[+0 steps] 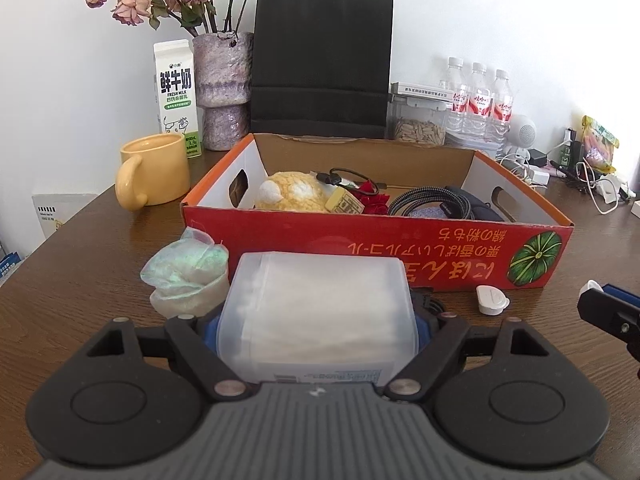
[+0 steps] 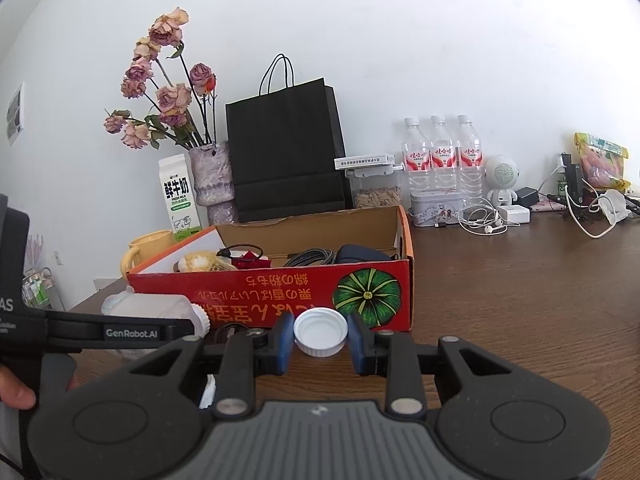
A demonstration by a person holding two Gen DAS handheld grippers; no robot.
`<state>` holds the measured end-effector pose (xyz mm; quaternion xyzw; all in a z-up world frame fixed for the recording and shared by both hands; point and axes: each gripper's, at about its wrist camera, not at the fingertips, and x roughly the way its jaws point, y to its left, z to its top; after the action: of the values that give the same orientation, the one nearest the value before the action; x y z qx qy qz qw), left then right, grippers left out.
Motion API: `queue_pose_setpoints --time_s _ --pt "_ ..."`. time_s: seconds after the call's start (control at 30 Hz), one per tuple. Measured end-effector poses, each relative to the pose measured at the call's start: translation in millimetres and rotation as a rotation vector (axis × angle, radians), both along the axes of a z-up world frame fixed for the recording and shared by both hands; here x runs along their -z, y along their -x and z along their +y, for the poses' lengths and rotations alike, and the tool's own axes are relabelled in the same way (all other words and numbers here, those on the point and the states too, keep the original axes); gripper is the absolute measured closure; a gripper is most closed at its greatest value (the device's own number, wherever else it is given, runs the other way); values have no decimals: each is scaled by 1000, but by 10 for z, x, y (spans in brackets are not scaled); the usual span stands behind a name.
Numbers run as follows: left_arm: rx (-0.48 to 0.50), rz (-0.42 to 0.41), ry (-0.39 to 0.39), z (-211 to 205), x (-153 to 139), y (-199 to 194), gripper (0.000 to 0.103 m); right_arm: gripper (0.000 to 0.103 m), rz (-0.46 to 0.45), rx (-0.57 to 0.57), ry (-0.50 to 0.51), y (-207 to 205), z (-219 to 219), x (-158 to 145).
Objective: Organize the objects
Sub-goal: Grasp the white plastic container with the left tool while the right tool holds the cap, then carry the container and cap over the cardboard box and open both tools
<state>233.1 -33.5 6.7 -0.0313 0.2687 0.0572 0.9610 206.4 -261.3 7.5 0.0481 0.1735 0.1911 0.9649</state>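
Just in front of the box (image 1: 360,236), on the table (image 1: 100,260), with the left gripper (image 1: 316,320) clamped across the sides of the jar (image 1: 320,304) and the right gripper (image 2: 320,336) pinching the white cap (image 2: 320,330) between its blue fingers (image 2: 282,344): probably time to cap the jar before boxing it. Bring the cap square to the ribbed neck, seen at the left of the right wrist view, seat it flat, then twist without squeezing the soft walls. Hold the jar level to avoid spilling its white filling, too hazy to name. Already in the box: a yellow plush (image 1: 296,192), a red flower (image 1: 374,202), coiled cables (image 1: 424,202) and a dark pouch (image 1: 472,200). Behind it, a tub of seeds (image 1: 420,130); beside it a mug (image 1: 156,170), inside hidden
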Motion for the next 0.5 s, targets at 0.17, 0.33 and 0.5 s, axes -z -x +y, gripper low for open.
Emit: queue_pose_setpoints --time_s 0.17,0.33,0.5 --pt "7 -38 19 49 -89 86 20 75 -4 3 9 4 11 -2" --pt "12 -67 35 100 -175 136 20 75 -16 9 18 11 27 -11" --pt "15 -99 49 136 -261 153 20 75 -30 6 33 -14 82 -31"
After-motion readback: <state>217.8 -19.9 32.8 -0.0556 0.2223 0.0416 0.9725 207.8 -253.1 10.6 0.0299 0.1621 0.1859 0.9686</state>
